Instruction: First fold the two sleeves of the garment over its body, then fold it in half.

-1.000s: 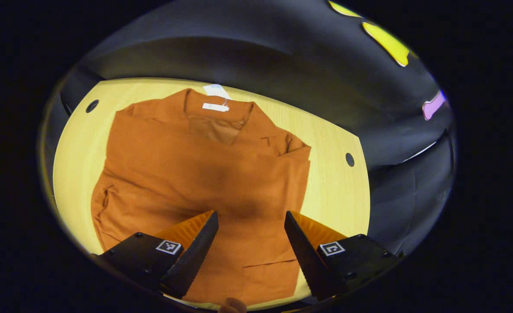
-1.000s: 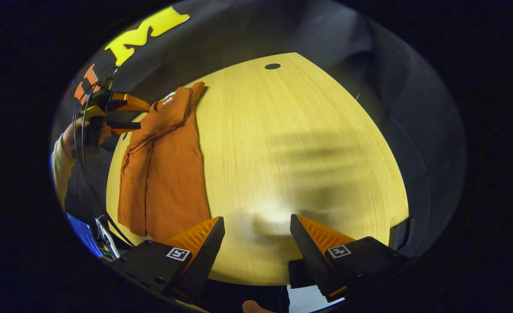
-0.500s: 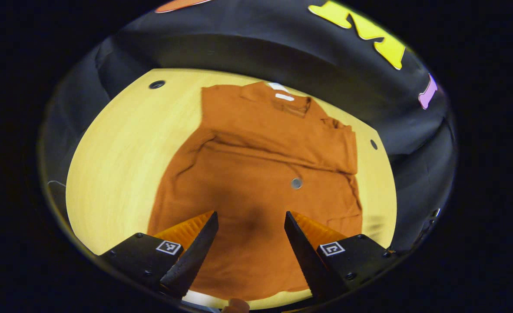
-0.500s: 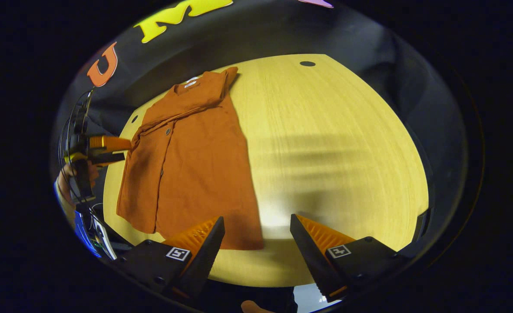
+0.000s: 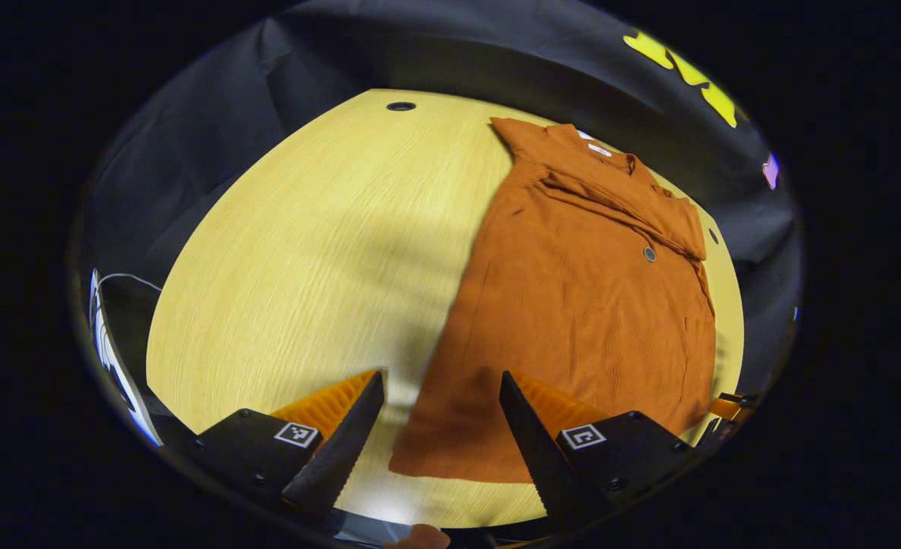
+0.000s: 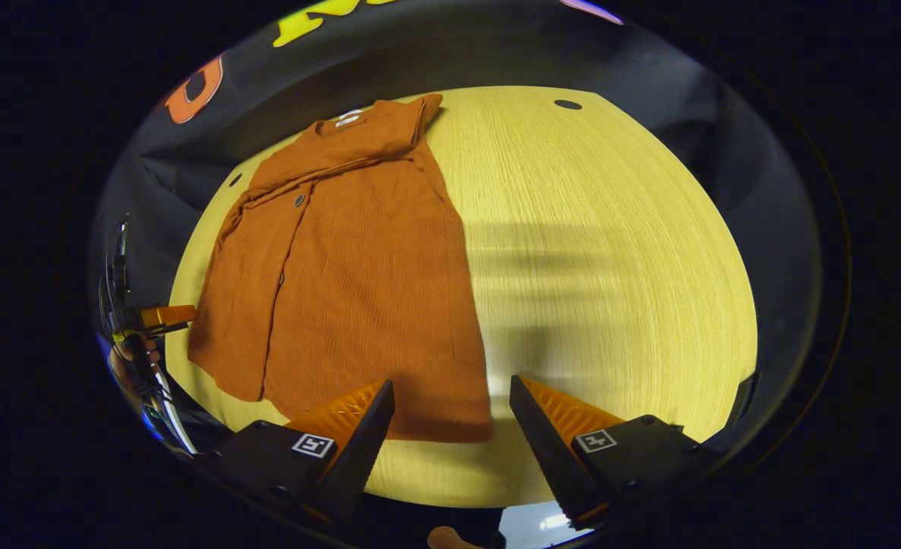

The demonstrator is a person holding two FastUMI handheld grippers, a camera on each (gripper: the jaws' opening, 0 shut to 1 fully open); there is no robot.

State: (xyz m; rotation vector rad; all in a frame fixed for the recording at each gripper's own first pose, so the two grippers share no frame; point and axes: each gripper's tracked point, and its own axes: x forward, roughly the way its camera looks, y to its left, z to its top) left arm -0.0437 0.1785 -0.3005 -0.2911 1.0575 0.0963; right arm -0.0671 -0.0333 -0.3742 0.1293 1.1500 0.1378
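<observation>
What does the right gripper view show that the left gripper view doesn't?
Right gripper view: the left gripper, held in a hand beside the table. Left gripper view: a white cable past the table's left edge. Shared: the shirt flat on the table, a tabletop hole, and open fingers near the hem; the right gripper is open too.

Ribbed cloth garment (image 5: pixel 587 305) — wood-grain table (image 5: pixel 305 259).

L gripper (image 5: pixel 441 381) & R gripper (image 6: pixel 452 389) both wide apart, empty, raised, angled downward.
</observation>
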